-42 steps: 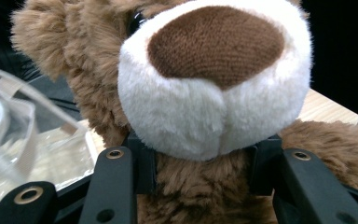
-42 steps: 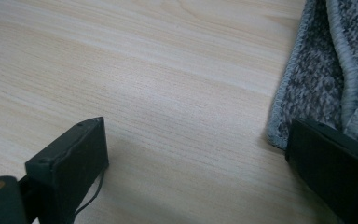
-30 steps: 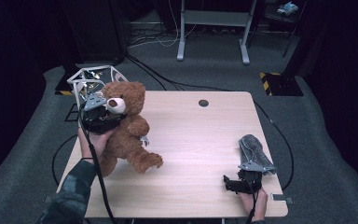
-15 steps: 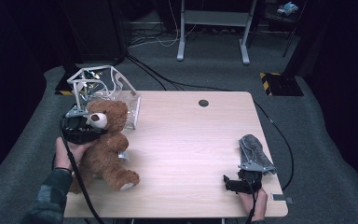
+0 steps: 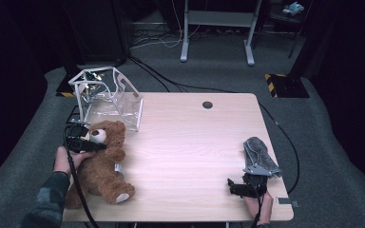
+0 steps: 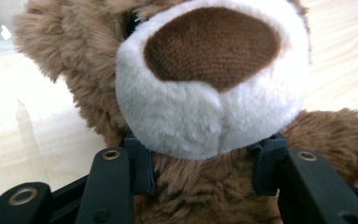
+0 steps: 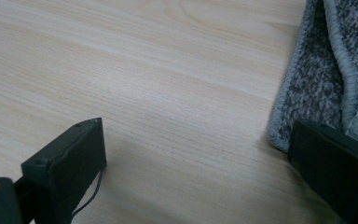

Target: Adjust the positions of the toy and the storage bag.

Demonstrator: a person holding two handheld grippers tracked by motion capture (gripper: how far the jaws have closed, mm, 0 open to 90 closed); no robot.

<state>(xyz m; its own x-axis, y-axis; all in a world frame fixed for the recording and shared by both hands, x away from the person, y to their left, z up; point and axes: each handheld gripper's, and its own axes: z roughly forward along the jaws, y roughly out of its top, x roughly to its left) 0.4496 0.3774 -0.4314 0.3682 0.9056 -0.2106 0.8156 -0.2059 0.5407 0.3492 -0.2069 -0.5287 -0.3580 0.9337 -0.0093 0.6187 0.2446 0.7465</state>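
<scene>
Where bear [image 5: 102,161] lies, clear box [image 5: 109,97] adjacent

teddy bear [image 5: 100,164] dragged by the left gripper [image 5: 82,142] from mid-left of the table [image 5: 190,142] toward its left front corner, closer to the person. Head was up against the clear wire-framed box [image 5: 107,97]; now sits in front of it, box fully exposed. Bear has gone from leaning upright to lying back, feet toward the front edge. Left hand [image 5: 65,159] pulled back with it.
</scene>
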